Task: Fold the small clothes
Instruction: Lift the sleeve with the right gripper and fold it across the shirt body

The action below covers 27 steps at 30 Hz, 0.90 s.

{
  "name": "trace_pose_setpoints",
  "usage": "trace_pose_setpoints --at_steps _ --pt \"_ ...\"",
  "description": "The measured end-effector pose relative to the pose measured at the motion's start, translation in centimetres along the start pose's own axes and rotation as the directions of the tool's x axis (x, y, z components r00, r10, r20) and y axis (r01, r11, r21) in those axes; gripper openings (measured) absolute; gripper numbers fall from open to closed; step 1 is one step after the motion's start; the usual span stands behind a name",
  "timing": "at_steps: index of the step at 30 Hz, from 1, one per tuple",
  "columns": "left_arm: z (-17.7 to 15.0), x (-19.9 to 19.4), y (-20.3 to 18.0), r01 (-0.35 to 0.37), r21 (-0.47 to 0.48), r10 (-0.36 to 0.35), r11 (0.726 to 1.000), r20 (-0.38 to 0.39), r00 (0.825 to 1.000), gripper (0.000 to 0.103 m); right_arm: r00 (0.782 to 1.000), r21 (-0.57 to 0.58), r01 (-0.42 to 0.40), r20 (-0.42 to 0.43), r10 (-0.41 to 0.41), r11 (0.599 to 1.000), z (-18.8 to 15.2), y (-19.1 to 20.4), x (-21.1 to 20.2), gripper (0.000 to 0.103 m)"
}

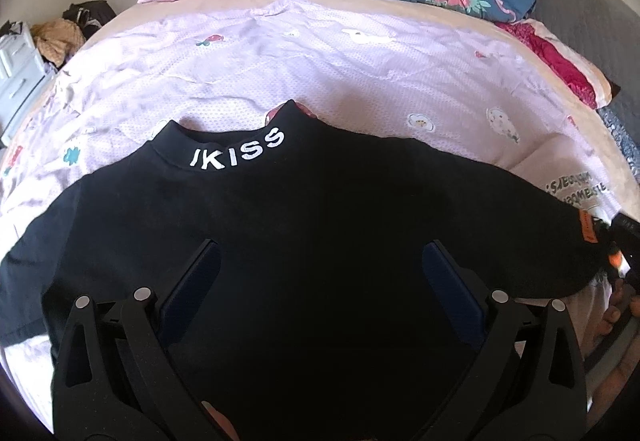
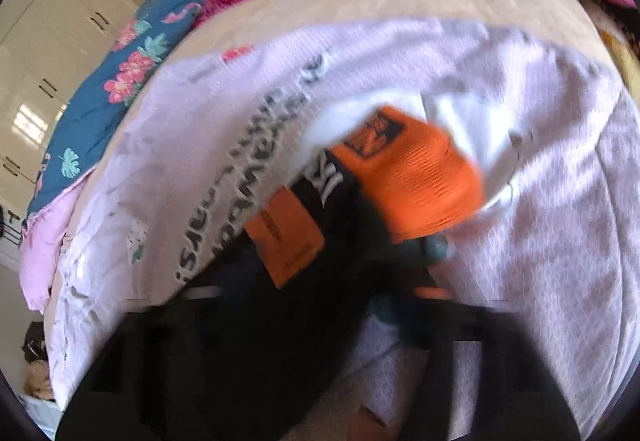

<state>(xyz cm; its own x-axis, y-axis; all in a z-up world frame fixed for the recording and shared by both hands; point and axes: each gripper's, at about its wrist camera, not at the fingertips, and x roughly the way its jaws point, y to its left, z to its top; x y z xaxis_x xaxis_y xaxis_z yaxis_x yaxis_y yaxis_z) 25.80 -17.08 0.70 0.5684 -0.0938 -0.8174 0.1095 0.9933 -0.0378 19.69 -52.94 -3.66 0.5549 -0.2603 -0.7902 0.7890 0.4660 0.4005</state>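
My left tongs (image 1: 320, 273) hang spread over the chest of the black top (image 1: 320, 209), which lies flat on the bed (image 1: 360, 53), collar away from me, sleeves running side to side – its long axis crosses my reach. The right tongs (image 2: 360, 273) are at the orange-cuffed sleeve (image 2: 408, 181); blur hides them – I judge they're pinching its black cloth, but can't tell

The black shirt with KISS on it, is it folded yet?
Not yet. The black shirt is spread flat on the bed cover. The right tongs seem to pinch its orange-cuffed sleeve; the left tongs hover open. All folds remain.
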Motion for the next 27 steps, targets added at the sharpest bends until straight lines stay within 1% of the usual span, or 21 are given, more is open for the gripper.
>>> trace_pose_setpoints --at_steps 1,2,4,6,9,10,13,16,18,19,22,23,27 --pt "0.0 -0.1 0.0 0.002 -0.001 -0.002 1.000 0.001 1.000 0.095 1.000 -0.004 -0.021 0.012 0.021 1.000 0.1 0.1 -0.2 0.015" --pt "0.0 -0.4 0.2 0.003 -0.001 -0.003 1.000 0.001 1.000 0.095 0.997 -0.003 -0.071 0.023 0.071 0.997 0.2 0.1 -0.6 0.010" --pt "0.1 -0.9 0.4 0.011 -0.004 -0.011 1.000 0.004 1.000 0.095 0.992 -0.008 -0.124 0.034 0.124 0.992 0.2 0.5 -1.3 0.009" --pt "0.4 -1.8 0.9 0.028 -0.018 -0.028 0.999 0.018 0.999 0.095 0.981 -0.044 -0.186 0.055 0.189 0.982 0.3 1.5 -2.6 0.009" --pt "0.9 -3.0 1.6 0.046 -0.034 -0.045 0.998 0.040 0.998 0.095 0.956 -0.104 -0.279 0.064 0.286 0.955 0.2 3.0 -4.4 0.009" --pt "1.2 -3.4 1.9 0.045 -0.040 -0.043 0.998 0.047 0.998 0.095 0.950 -0.121 -0.297 0.065 0.306 0.947 0.1 3.5 -4.8 0.009" --pt "1.9 -4.4 3.0 0.047 -0.061 -0.043 0.997 0.062 0.997 0.095 0.919 -0.194 -0.374 0.054 0.390 0.907 -0.6 5.4 -6.5 0.009" --pt "2.5 -5.5 4.3 0.050 -0.081 -0.043 0.995 0.082 0.996 0.095 0.884 -0.279 -0.439 0.034 0.466 0.854 -1.6 7.4 -8.2 0.009" --pt "2.7 -6.0 5.2 0.054 -0.096 -0.045 0.994 0.093 0.995 0.095 0.860 -0.343 -0.476 0.009 0.510 0.810 -2.6 9.0 -9.4 0.009" --pt "2.9 -6.3 5.9 0.061 -0.109 -0.050 0.992 0.098 0.994 0.095 0.846 -0.381 -0.494 -0.005 0.533 0.781 -3.4 10.0 -10.1 0.008" --pt "3.0 -6.9 7.5 0.070 -0.143 -0.055 0.987 0.111 0.992 0.095 0.824 -0.464 -0.512 -0.029 0.565 0.723 -5.1 12.0 -11.4 0.008" --pt "3.0 -7.0 8.0 0.070 -0.150 -0.053 0.986 0.113 0.992 0.095 0.815 -0.494 -0.520 -0.043 0.578 0.697 -6.0 12.9 -12.0 0.008" --pt "3.0 -7.4 9.9 0.078 -0.191 -0.056 0.979 0.117 0.991 0.095 0.783 -0.564 -0.551 -0.096 0.614 0.615 -8.8 15.1 -13.3 0.008"
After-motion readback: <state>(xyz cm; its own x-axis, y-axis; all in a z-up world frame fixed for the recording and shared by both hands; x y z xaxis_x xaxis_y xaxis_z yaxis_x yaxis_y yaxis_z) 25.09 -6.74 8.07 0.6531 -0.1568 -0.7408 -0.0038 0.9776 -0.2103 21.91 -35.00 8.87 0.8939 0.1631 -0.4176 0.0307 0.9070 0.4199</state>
